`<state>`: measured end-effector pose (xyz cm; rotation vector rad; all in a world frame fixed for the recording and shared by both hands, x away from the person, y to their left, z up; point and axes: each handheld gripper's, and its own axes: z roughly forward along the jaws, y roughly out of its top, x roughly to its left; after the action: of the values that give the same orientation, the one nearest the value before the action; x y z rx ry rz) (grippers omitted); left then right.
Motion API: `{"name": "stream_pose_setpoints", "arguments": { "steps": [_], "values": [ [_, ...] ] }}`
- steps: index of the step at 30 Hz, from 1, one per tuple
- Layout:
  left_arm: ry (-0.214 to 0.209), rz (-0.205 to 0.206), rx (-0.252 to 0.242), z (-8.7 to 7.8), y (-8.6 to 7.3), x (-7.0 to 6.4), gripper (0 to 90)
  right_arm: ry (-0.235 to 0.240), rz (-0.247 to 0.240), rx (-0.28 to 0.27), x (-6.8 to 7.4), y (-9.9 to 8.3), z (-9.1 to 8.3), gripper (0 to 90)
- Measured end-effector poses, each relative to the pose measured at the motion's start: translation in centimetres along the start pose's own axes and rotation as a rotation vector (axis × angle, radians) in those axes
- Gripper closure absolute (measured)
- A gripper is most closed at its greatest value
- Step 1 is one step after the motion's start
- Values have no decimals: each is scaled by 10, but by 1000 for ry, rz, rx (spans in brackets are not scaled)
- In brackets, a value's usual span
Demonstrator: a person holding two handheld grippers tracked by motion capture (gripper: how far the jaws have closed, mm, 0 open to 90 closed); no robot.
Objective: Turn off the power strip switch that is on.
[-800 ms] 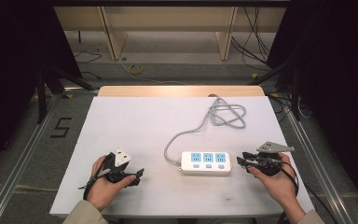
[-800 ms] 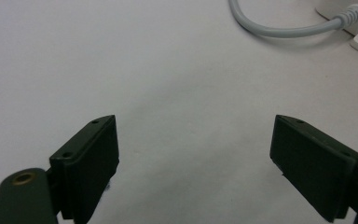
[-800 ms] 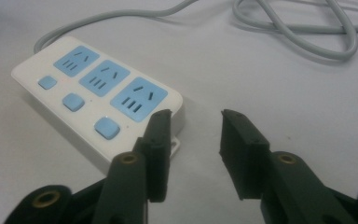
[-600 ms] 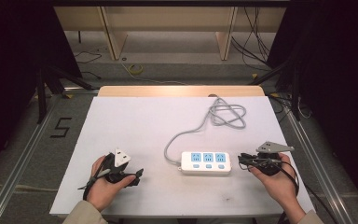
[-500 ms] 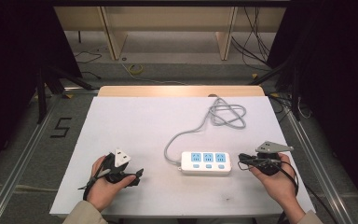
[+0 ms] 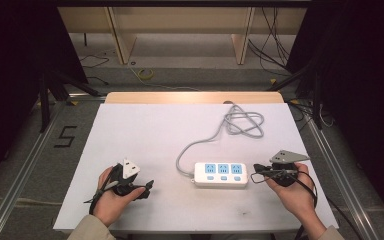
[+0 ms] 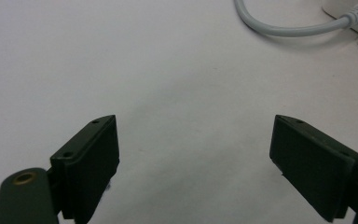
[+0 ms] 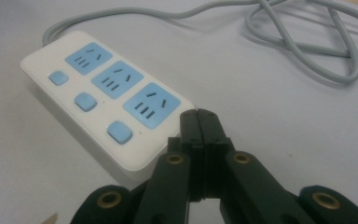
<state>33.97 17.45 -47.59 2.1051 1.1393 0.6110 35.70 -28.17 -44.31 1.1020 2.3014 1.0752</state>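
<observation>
A white power strip [image 6: 221, 174] with three blue sockets and three blue switches lies on the white table [image 6: 145, 135], front of centre. Its grey cable [image 6: 243, 121] runs back and coils at the rear right. My right gripper [image 6: 258, 171] is shut, empty, its tip just off the strip's right end. In the right gripper view the strip [image 8: 105, 93] lies just ahead of the closed jaws of the right gripper [image 8: 199, 122]. My left gripper [image 6: 149, 187] rests at the front left, open and empty. In the left gripper view the left gripper [image 7: 193, 149] has wide-apart jaws over bare table, with the cable [image 7: 284, 25] far ahead.
A wooden board [image 6: 195, 97] borders the table's far edge. Metal rails [image 6: 25, 165] run along both sides. A floor marking "5" [image 6: 65, 136] lies to the left. Cables [image 6: 145, 75] lie on the floor beyond the table.
The right gripper has edged slightly left toward the strip's end. The left gripper has stayed put.
</observation>
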Motion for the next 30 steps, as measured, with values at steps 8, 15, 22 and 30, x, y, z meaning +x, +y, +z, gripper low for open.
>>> {"name": "stream_pose_setpoints", "arguments": {
  "steps": [8, 15, 22, 30],
  "values": [
    [3, 2, 2, 0, 0, 1, 154, 9, -8, 14, 3, 4, 1, 900],
    [7, 0, 4, 0, 0, 1, 154, 12, -4, 24, 4, 6, 2, 900],
    [10, 6, 2, 0, 0, 1, 155, 18, -11, 30, 6, 8, 4, 900],
    [12, 7, 2, 0, 0, 0, 155, 21, -18, 34, 8, 11, 5, 900]
  ]
}}
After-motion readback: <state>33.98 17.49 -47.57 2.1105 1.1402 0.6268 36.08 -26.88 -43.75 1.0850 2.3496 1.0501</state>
